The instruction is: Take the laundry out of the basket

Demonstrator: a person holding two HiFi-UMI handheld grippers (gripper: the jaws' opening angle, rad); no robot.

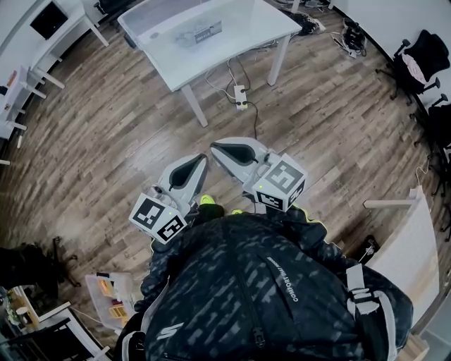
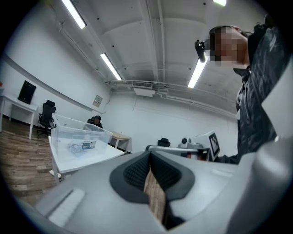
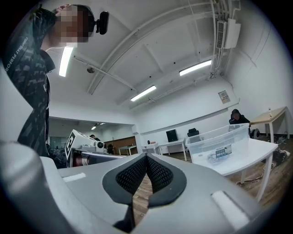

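Note:
Both grippers are held close to the person's chest, above the wooden floor, and point toward a white table (image 1: 243, 44). My left gripper (image 1: 202, 158) is shut with nothing between its pads (image 2: 137, 170). My right gripper (image 1: 214, 147) is shut and empty too, its pads (image 3: 158, 173) meeting at the tip. A clear plastic bin (image 1: 184, 20) stands on the table, well ahead of both grippers, and also shows in the left gripper view (image 2: 78, 136) and the right gripper view (image 3: 219, 141). Something small and pale lies in the bin. I see no laundry.
A power strip (image 1: 241, 96) and cables lie on the floor under the table. Black chairs (image 1: 423, 58) stand at the far right and a white panel (image 1: 407, 243) at the near right. A small clear box (image 1: 109, 296) sits by the person's left side.

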